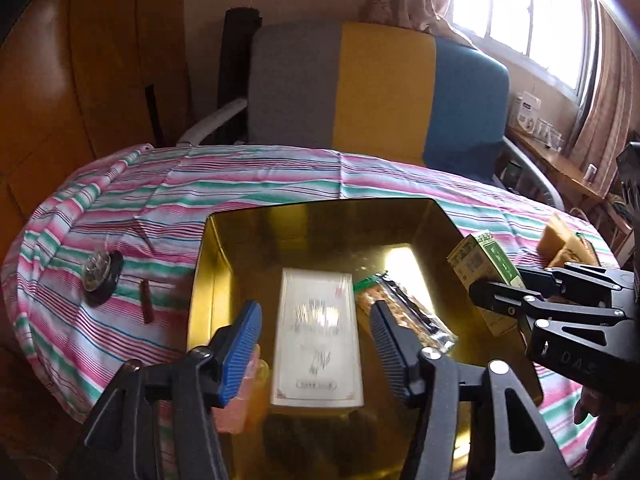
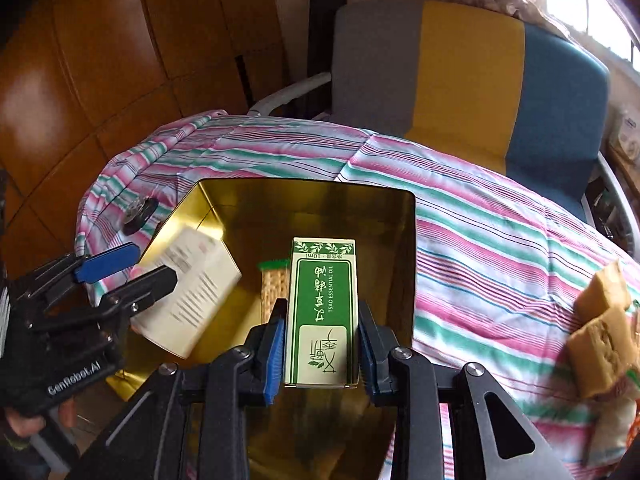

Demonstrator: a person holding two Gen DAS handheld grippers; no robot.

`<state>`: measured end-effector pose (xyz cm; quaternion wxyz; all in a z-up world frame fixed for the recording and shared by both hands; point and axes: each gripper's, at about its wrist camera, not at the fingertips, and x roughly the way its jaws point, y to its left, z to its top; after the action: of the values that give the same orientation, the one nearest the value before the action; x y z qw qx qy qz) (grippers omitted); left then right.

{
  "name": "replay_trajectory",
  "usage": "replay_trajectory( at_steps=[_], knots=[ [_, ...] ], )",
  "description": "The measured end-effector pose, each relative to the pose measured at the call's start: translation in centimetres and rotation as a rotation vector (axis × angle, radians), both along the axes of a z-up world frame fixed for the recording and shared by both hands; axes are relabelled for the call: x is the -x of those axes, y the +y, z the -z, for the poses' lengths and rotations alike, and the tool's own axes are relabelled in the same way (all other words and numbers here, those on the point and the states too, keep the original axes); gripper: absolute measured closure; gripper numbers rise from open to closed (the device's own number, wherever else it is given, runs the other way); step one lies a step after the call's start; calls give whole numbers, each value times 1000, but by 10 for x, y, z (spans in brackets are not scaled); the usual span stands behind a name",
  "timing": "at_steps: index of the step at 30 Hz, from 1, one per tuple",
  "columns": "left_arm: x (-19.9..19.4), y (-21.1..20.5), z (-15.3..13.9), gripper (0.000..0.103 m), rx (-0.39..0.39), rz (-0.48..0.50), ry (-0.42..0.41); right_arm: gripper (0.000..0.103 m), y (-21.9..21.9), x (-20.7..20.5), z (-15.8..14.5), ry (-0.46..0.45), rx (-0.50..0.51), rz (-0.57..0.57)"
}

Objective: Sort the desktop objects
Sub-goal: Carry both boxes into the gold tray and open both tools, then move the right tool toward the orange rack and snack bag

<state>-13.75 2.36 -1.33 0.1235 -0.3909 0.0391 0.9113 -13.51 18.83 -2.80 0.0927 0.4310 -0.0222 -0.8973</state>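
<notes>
Left tool (image 1: 316, 344): blue-padded fingers apart, nothing pressed between them; a blurred white box (image 1: 318, 336) sits in the gap, clear of both pads, over the gold tin (image 1: 224, 248). From the right wrist view this box appears tilted, at the tin's left wall.

Right tool (image 2: 320, 344): clamped on a green essential-oil box (image 2: 322, 312), label up, long axis running away from the tool, held above the tin's interior.

Gold tin: open, mirror-bright inside, directly ahead of and below both tools. Contents: a clear-wrapped snack packet (image 1: 400, 308) with a green end, lying just right of the white box.

Tabletop (image 1: 260, 184): covered with a cloth striped pink, green and white, creased and bunched at its far left corner.
- Left of the left tool: a small round glass-topped item on a black base (image 1: 100, 276); near it a short dark red stick (image 1: 146, 300).
- Close under the left tool's left finger: an orange translucent object (image 1: 248, 396), blurred, kind cannot be told.
- Right of the right tool: two tan wrapped cakes (image 2: 600, 320), touching each other.

Room: beyond the tabletop, a chair (image 1: 380, 92) backed in grey, yellow and blue panels, with white armrests. Left, glossy brown wooden panelling (image 1: 80, 80). Far right, a bright barred window (image 1: 520, 8) with a beige curtain; below it a wooden ledge with small boxes.
</notes>
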Motion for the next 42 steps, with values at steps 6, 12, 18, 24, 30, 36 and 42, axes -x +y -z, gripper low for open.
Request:
replay_trajectory(
  at_steps=[6,12,18,24,30,36,42],
  knots=[
    [-11,1,-7,37,18,-22,23,68,0,-4,4,-10,25,-4],
    [-45,9,-26,37,5,-12,67,63,9,-39,4,-3,109,9],
    [-83,28,-42,37,16,27,96,59,35,-84,9,-10,160,68],
    [-120,56,-49,37,72,87,130,58,74,-131,15,-10,186,161],
    [-147,84,-51,37,103,157,142,57,118,-177,24,-12,211,272],
    [-160,112,-42,37,145,222,128,57,163,-221,37,-10,236,398],
    [-164,148,-2,37,196,355,34,57,208,-252,40,7,259,527]
  ],
)
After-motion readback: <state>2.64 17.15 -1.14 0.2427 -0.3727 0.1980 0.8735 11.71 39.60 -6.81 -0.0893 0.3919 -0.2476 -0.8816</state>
